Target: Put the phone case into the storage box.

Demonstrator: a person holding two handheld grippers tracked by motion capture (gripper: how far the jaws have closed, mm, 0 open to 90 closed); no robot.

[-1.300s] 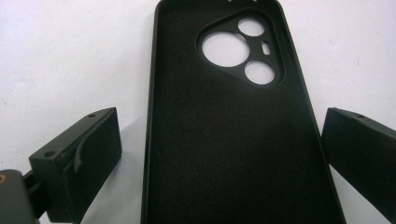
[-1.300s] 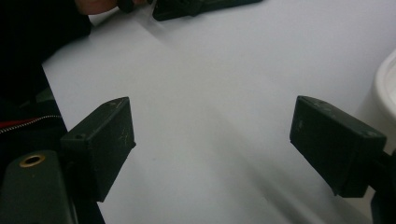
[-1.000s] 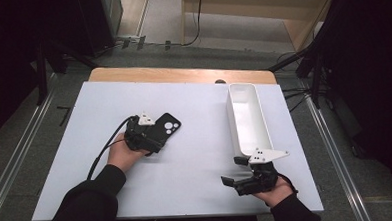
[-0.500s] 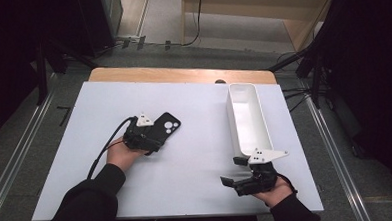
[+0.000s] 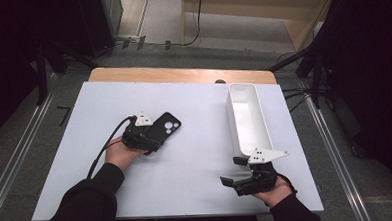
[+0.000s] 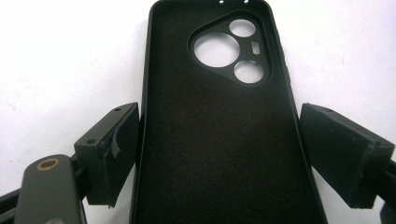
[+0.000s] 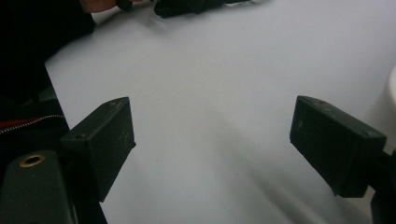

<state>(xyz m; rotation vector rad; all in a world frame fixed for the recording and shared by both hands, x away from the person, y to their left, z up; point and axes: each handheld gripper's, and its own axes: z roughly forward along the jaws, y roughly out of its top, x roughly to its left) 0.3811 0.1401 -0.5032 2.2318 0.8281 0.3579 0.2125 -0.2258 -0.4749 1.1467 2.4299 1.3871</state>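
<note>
Tabletop, seen from above: two hand-held grippers, one phone case, one bin.

White tabletop (image 5: 195, 140). Left hand-held gripper (image 5: 144, 137) at centre-left, against the near end of a black phone case (image 5: 163, 128) lying flat, camera cut-out at its far end. Right hand-held gripper (image 5: 236, 171) at the near right edge, jaws apart over bare surface. Long white bin (image 5: 248, 118) lies just beyond it, lengthwise.

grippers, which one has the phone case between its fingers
The left gripper: the black phone case lies between its open fingers. The right gripper is open over bare table.
</note>
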